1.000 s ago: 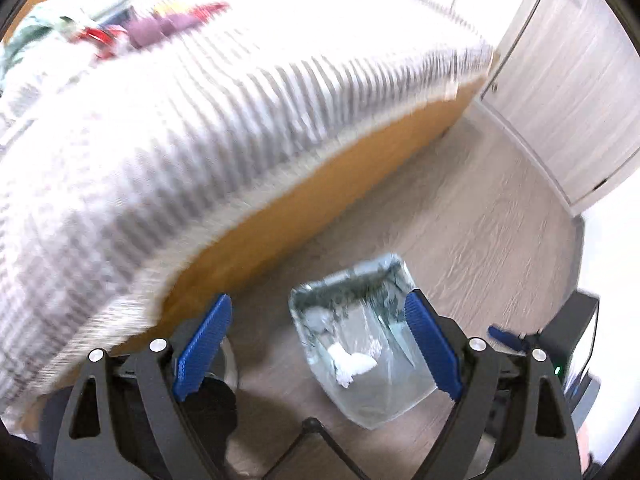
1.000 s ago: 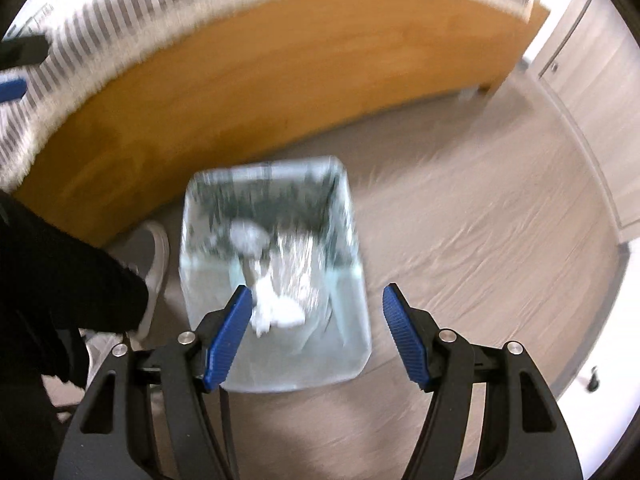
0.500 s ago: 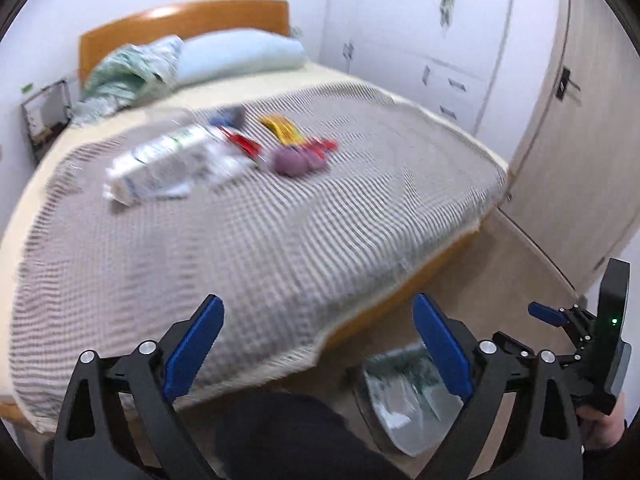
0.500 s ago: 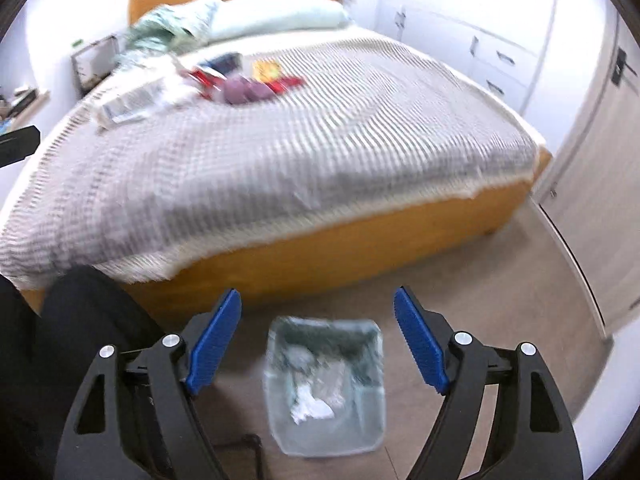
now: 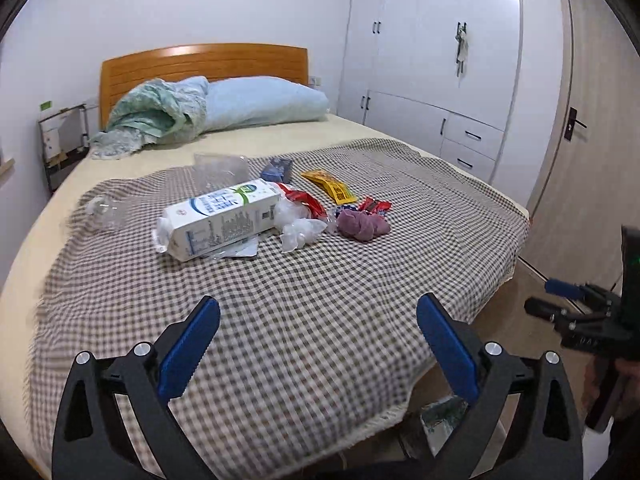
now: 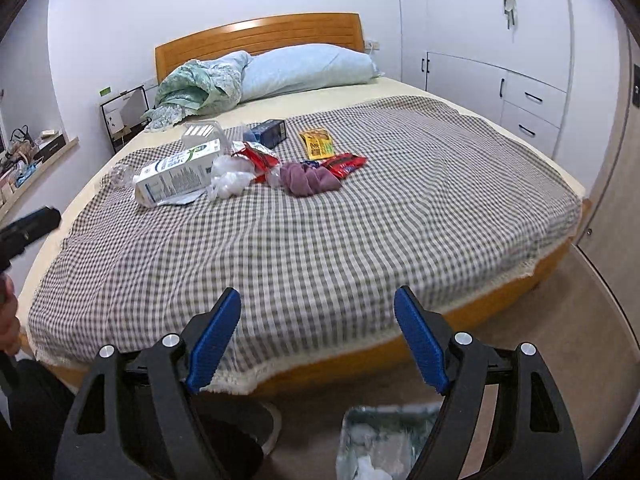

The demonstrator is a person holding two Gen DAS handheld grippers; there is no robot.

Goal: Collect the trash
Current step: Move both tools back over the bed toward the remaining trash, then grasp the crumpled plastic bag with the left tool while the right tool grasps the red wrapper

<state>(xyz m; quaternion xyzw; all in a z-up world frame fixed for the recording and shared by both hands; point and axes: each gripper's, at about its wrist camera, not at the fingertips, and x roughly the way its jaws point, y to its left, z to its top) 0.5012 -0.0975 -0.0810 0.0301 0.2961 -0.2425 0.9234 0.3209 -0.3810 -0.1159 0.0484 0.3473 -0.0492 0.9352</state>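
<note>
Facing the bed, both grippers gape with nothing between their jaws, having just widened.
Left gripper (image 5: 318, 334) and right gripper (image 6: 317, 330) hover near; milk carton (image 5: 218, 218), its print unreadable, lies far left; bin (image 6: 380, 442) below.

Bed (image 6: 500, 280) with a wooden headboard (image 6: 260, 34). At the head end lie a blue pillow (image 6: 308, 68) and crumpled green bedding (image 6: 200, 88). White wardrobe (image 5: 440, 60) stands along the bed's right edge.

Grey-and-white checked blanket (image 6: 320, 232), orange wooden headboard (image 6: 260, 36), pale blue pillow (image 6: 312, 68), purple cloth (image 6: 308, 180).
</note>
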